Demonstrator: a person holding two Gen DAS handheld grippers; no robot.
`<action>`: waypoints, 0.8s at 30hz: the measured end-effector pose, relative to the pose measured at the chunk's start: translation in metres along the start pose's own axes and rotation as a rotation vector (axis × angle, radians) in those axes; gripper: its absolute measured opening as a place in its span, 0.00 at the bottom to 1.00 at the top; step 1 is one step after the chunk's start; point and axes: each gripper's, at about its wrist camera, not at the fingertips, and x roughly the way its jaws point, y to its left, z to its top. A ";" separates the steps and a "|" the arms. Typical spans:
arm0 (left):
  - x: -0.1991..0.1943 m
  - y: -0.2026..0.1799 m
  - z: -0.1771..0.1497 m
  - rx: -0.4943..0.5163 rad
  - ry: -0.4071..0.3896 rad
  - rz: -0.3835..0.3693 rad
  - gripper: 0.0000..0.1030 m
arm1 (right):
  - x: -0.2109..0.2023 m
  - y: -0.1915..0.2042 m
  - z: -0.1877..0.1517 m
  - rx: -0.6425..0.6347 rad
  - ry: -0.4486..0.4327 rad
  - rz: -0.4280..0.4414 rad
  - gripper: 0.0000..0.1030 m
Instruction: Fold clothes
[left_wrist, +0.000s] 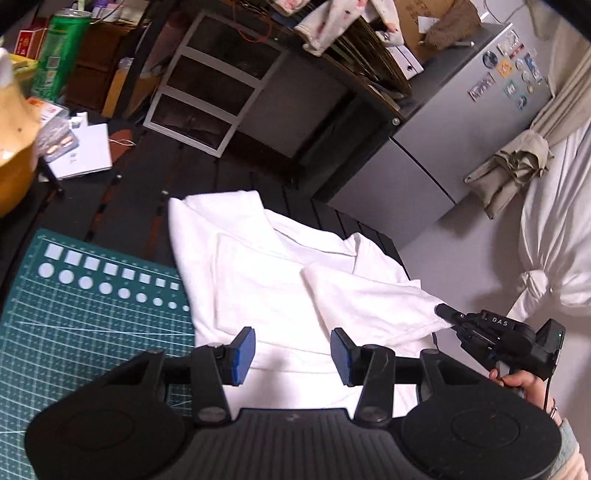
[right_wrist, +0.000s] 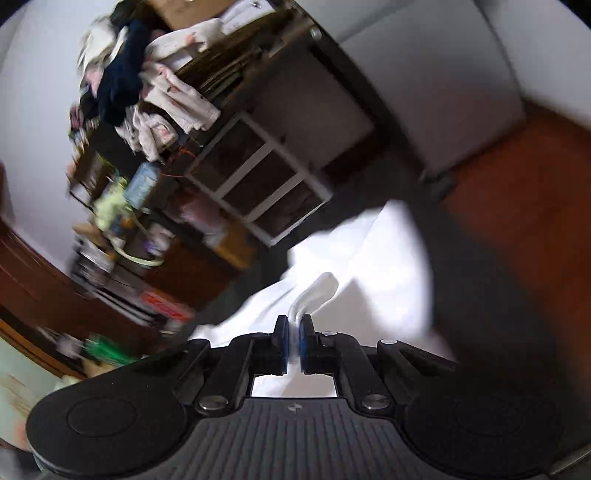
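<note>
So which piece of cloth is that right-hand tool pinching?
Find the dark table with the green cutting mat. Beside the mat lies a white shirt, and the right gripper is shut on its outer edge, the only white garment there.

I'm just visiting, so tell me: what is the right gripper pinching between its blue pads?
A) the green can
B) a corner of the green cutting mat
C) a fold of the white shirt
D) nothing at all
C: in the right wrist view the right gripper has its pads closed on a raised fold of the white shirt, while the left gripper stands open above the cloth.
</note>
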 end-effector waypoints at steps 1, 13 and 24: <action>0.003 -0.002 -0.001 0.004 0.002 0.000 0.43 | 0.006 -0.010 0.000 0.023 0.037 0.006 0.17; 0.039 -0.098 -0.036 0.637 -0.120 0.041 0.43 | 0.042 0.000 0.035 -0.159 0.088 -0.028 0.41; 0.111 -0.116 -0.069 0.903 -0.055 0.070 0.25 | 0.076 0.036 0.052 -0.349 0.071 -0.137 0.04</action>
